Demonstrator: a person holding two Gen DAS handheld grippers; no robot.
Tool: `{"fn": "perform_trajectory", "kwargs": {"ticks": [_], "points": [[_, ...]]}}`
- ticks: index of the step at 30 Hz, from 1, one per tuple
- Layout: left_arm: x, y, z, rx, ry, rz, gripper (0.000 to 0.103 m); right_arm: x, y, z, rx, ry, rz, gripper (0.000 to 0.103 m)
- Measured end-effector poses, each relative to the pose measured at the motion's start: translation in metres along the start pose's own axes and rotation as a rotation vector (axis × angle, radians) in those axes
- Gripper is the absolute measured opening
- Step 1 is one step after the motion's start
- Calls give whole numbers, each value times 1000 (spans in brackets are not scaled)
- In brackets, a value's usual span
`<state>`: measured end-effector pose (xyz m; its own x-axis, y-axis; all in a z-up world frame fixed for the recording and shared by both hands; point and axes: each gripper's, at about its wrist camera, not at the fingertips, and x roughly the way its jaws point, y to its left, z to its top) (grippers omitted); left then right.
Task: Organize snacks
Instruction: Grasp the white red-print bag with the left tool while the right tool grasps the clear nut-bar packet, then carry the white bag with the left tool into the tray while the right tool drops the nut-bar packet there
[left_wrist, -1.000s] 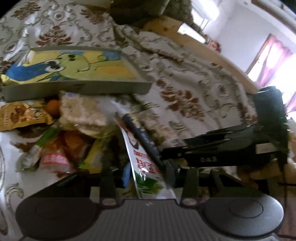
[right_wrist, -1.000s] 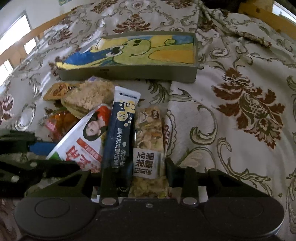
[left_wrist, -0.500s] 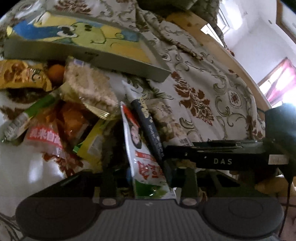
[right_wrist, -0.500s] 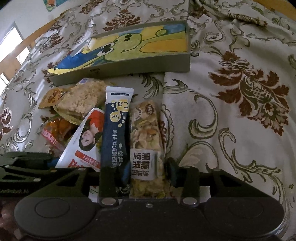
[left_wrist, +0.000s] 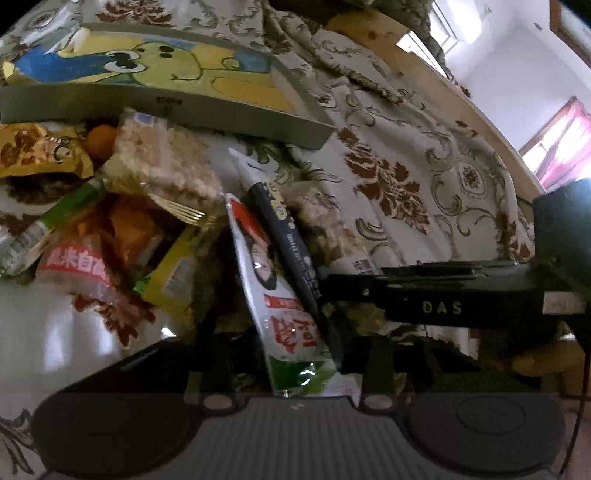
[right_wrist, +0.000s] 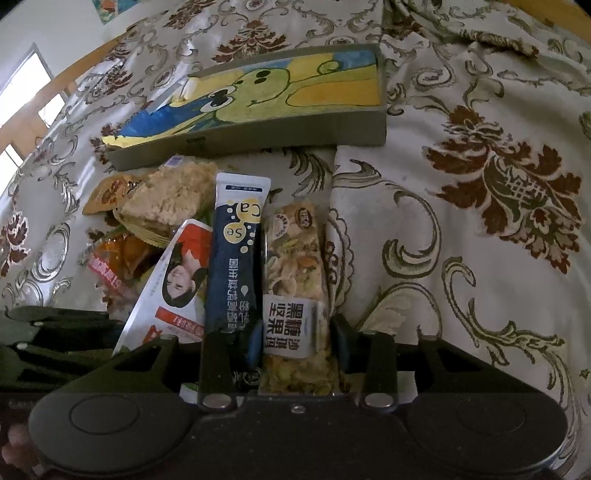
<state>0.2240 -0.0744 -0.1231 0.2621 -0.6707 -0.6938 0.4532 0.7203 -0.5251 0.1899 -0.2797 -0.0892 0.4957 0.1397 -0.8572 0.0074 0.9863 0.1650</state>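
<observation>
Biggest risk: both grippers work the same tight row of 3 packets in front of the tray (right_wrist: 258, 138), which lies on the patterned cloth (right_wrist: 480, 206). The right gripper (right_wrist: 295, 339) straddles the nut bar (right_wrist: 295, 295); its jaws have just been closing in and the pads sit at the bar's edges, but I cannot tell if they press. Its left finger sits over the dark blue stick (right_wrist: 236, 258) lying flush beside the bar, so a lift could drag that along.

The left gripper (left_wrist: 291, 354) is narrowed around the white-and-red sachet (left_wrist: 280, 291); contact unclear, and the right tool's finger crosses just beside it, so a collision is likely.

Smaller risk: the loose pile, rice cake (left_wrist: 162, 166) included, may shift.

Tray: shallow, cartoon-print floor, seems empty of snacks; all snacks lie outside it.
</observation>
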Motion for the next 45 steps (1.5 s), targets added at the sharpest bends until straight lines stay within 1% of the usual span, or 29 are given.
{"fn": "perform_trajectory", "kwargs": {"ticks": [1, 3, 5, 7, 10, 12, 16, 23, 28, 34, 38, 42, 45], "points": [[-3, 2, 1, -23, -11, -15, 24, -1, 0, 0, -3, -5, -1, 40], [-8, 6, 2, -58, -28, -47, 17, -4, 1, 0, -9, -19, -4, 40], [-13, 6, 3, -70, -38, -49, 15, -8, 1, 0, -9, -31, -4, 39], [-16, 4, 2, -82, -37, -34, 14, -14, 1, 0, -1, -45, 3, 39], [-23, -2, 0, -76, -28, -32, 14, -22, -1, 0, 8, -66, 11, 38], [-28, -5, -2, -79, -33, -39, 14, -25, -3, 0, 16, -69, 14, 38], [-34, -7, -6, -92, -49, -22, 12, -27, -3, -1, 18, -78, 14, 38], [-54, -12, -15, -118, -74, 51, 11, -33, -3, -2, 15, -105, 31, 38], [-69, -16, -24, -183, -121, 74, 8, -45, 4, -5, -22, -153, 57, 38], [-84, -22, -31, -191, -182, 110, 8, -54, 8, -5, -40, -199, 90, 38], [-93, -20, -32, -223, -229, 88, 8, -58, 9, -5, -39, -220, 102, 38], [-100, -17, -23, -236, -281, 80, 8, -63, 7, -4, -31, -258, 119, 38], [-103, -17, -9, -223, -315, 86, 8, -67, 6, -1, -21, -291, 131, 38]]}}
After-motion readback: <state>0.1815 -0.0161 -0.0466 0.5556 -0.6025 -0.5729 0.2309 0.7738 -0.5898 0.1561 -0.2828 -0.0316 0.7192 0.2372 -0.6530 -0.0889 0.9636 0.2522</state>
